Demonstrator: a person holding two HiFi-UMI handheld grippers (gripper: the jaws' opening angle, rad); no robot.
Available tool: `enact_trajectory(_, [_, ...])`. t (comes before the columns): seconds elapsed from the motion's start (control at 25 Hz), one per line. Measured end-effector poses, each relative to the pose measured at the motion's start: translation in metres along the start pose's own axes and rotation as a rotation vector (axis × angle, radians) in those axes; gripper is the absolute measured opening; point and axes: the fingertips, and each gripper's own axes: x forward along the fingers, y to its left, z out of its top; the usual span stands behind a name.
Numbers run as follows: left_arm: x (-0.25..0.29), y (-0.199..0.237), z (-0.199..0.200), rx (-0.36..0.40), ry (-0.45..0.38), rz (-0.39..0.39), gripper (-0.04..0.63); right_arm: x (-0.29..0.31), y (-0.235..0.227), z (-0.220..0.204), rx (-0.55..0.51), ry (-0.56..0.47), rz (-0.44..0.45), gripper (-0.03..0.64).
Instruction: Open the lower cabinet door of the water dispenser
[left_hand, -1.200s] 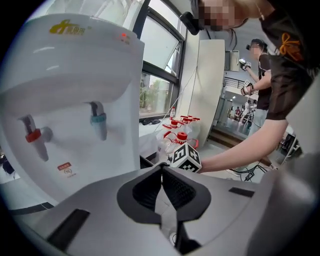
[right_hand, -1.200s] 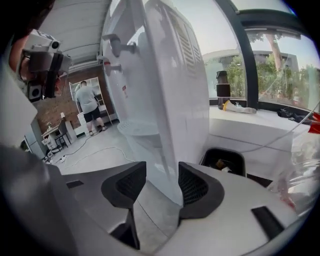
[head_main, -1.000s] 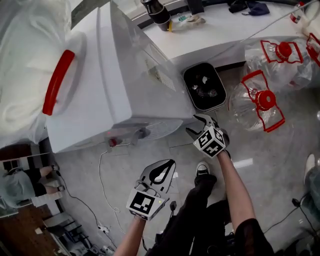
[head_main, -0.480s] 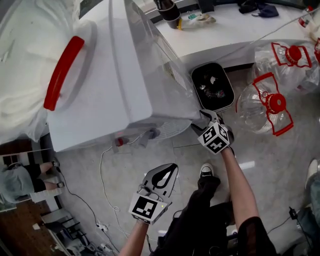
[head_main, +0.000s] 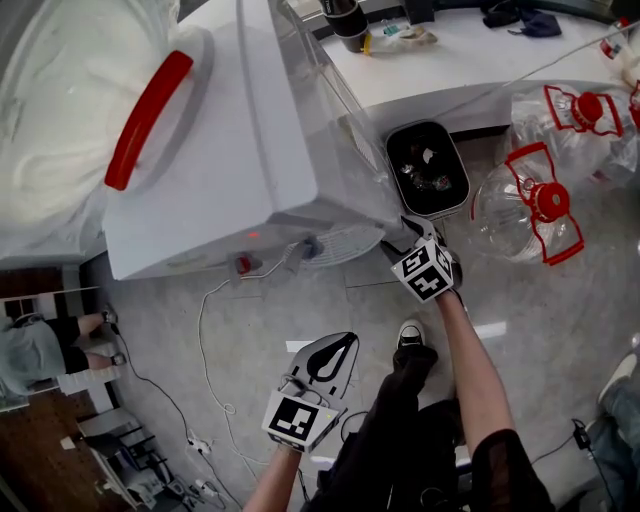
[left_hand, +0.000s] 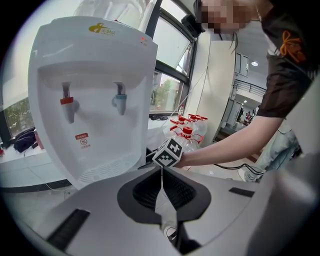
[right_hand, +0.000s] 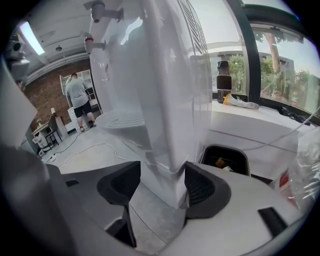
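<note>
Right gripper view shows the right gripper (right_hand: 162, 187), jaws just spread wide and gripping nothing, straddling the front corner of the water dispenser (head_main: 230, 170) at its lower cabinet door (right_hand: 159, 165); left gripper (left_hand: 161, 190) clenched, empty, well clear of the dispenser. Judged grasp stage; next, close on the door edge and pull

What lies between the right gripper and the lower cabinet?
Nothing. Right gripper view: the right gripper, jaws just opened wider, straddles the lower cabinet corner.
</note>
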Motion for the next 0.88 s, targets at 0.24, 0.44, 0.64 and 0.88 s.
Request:
enact_trajectory(0.24, [-0.014,-0.007,0.006,-0.023,-0.009,0.043,0.018,-0.028,0.029,-0.032,-0.009,0.041,0.036,0.229])
enact_trajectory(0.44, [-0.033,-0.023,0.005,-0.063,-0.037,0.085,0.017,-0.054,0.076,-0.062,-0.034,0.097,0.124,0.212])
enact_trajectory(0.64, [-0.056,-0.045,-0.014,-0.12,-0.05,0.138,0.017,-0.071,0.137,-0.092,-0.1,0.169,0.251,0.174])
enact_trajectory(0.88, [-0.094,-0.052,-0.053,-0.215,-0.038,0.231,0.018,-0.076,0.23,-0.113,-0.21,0.219,0.468,0.127])
